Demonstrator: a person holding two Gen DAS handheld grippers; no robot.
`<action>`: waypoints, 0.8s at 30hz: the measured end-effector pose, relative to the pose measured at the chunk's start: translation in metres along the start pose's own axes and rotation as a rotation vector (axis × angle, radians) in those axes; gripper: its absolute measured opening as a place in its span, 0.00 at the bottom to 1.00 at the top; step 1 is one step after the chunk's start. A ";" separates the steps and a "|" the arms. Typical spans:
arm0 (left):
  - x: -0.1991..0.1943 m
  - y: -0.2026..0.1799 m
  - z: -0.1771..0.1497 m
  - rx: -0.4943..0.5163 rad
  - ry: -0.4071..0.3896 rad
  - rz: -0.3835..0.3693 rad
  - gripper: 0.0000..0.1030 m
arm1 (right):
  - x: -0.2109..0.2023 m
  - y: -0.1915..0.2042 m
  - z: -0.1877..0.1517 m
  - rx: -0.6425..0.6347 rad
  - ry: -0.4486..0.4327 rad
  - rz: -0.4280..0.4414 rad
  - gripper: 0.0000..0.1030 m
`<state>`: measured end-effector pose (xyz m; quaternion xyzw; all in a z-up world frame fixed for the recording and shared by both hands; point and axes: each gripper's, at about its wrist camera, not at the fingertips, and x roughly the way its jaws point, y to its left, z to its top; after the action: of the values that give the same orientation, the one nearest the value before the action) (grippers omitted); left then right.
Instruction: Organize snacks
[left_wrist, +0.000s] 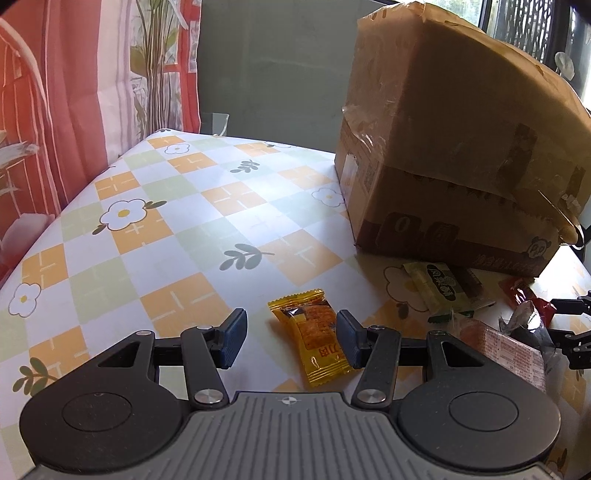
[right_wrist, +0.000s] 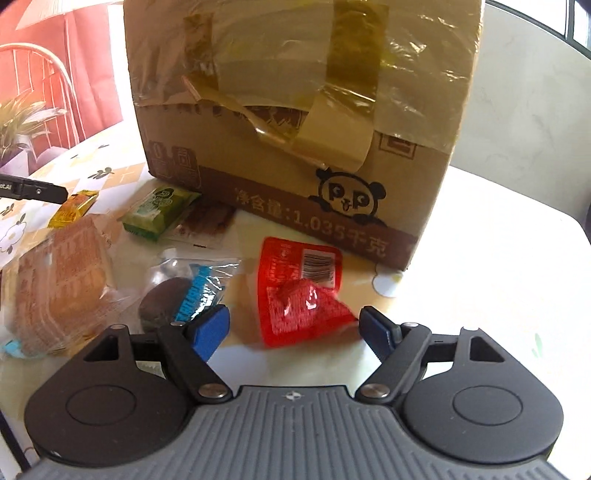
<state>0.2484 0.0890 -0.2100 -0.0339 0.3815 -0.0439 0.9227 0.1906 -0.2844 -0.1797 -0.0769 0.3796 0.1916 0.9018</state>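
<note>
My left gripper (left_wrist: 291, 338) is open, its jaws on either side of a yellow snack packet (left_wrist: 314, 338) lying on the table, the right pad close against it. My right gripper (right_wrist: 295, 334) is open around a red snack packet (right_wrist: 299, 291). A taped cardboard box (right_wrist: 295, 122) with a panda print stands behind the snacks; it also shows in the left wrist view (left_wrist: 454, 147). The yellow packet also shows in the right wrist view (right_wrist: 75, 208), with the left gripper's finger beside it.
A green packet (right_wrist: 159, 212), a brown flat packet (right_wrist: 207, 225), a clear bag with a dark round cake (right_wrist: 177, 295) and a wrapped stack of crackers (right_wrist: 62, 288) lie on the checked flower tablecloth (left_wrist: 166, 221). A red curtain (left_wrist: 74, 92) hangs at the left.
</note>
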 end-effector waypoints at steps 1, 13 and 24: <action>0.000 0.000 0.000 -0.004 0.000 -0.001 0.54 | 0.001 0.000 0.001 -0.002 -0.003 -0.003 0.76; 0.002 -0.004 -0.007 0.007 0.020 -0.010 0.54 | 0.016 -0.004 0.007 0.028 -0.056 -0.001 0.59; 0.007 -0.010 -0.011 0.000 0.037 -0.001 0.54 | 0.001 0.009 -0.009 0.034 -0.114 -0.042 0.50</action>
<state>0.2451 0.0782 -0.2221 -0.0333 0.3985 -0.0452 0.9155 0.1815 -0.2786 -0.1866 -0.0584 0.3294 0.1702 0.9269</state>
